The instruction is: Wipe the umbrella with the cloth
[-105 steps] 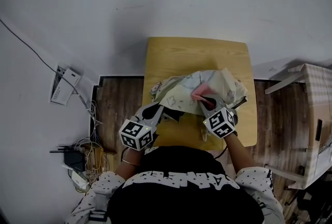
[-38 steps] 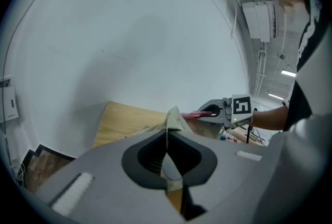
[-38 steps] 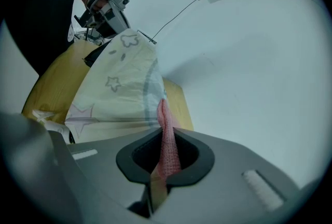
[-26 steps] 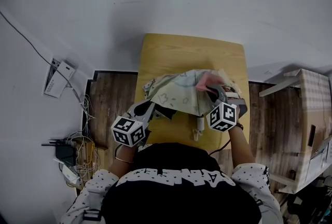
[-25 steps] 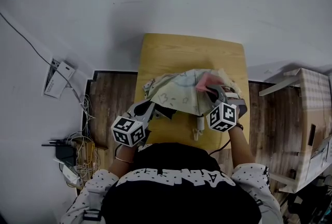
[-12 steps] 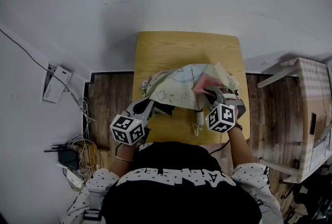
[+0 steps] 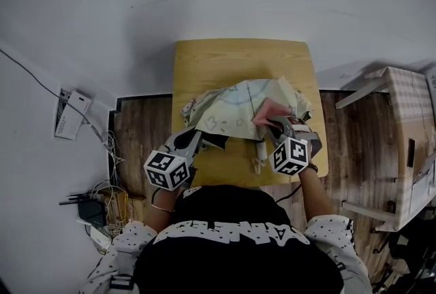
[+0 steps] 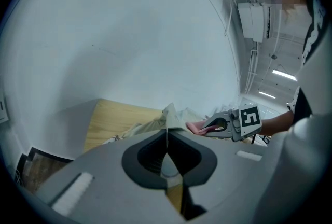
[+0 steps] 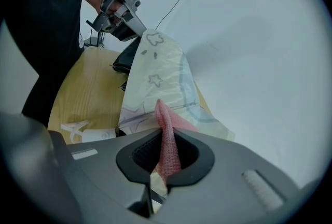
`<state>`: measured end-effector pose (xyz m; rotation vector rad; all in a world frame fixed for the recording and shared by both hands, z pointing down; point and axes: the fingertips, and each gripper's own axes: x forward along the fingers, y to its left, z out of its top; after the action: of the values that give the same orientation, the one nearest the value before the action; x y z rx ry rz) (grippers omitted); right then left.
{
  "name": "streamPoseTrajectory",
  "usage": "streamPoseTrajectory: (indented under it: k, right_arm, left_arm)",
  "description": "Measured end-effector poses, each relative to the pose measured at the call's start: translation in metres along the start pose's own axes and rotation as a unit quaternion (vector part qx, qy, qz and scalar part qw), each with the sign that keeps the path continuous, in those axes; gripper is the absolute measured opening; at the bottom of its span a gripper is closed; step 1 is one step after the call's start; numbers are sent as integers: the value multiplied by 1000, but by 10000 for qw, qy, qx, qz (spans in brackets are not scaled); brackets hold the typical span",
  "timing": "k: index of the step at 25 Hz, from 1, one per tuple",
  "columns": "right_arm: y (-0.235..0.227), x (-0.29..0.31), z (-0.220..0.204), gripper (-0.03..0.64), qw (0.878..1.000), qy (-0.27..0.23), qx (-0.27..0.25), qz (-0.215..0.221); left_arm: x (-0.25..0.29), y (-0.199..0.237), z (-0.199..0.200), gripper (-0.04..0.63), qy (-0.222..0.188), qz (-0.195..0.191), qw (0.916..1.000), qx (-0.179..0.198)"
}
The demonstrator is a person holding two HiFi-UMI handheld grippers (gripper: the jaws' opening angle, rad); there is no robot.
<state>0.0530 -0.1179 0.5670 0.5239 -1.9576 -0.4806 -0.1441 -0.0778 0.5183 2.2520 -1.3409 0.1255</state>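
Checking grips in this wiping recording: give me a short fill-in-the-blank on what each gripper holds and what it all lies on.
1. The right gripper grips a ___ woven cloth.
2. The left gripper pinches the pale star-printed fabric ___ by its edge.
3. That fabric lies on a light ___ table.
Missing words: pink; umbrella; wooden.

L tongs (image 7: pixel 201 137) shut tight on umbrella (image 7: pixel 231 107) fabric edge; R tongs (image 7: pixel 274 125) tilted down, jaws clamped on pink cloth (image 7: pixel 266 111); both forearms reach fwd, elbows bent
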Motion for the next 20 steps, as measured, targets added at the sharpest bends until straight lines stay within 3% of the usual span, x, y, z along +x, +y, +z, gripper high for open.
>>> streamPoseTrajectory:
  k: [17,20]
  right_arm:
    - [44,-4,3,35,9986,-74,-86,511]
    - [50,-9,12,35,9975,-349,-97,599]
  left_arm:
    - [-2,-10,4,3,-148,-154,9996,164]
    - [-4,-16,6,3,-153,-314,9990,282]
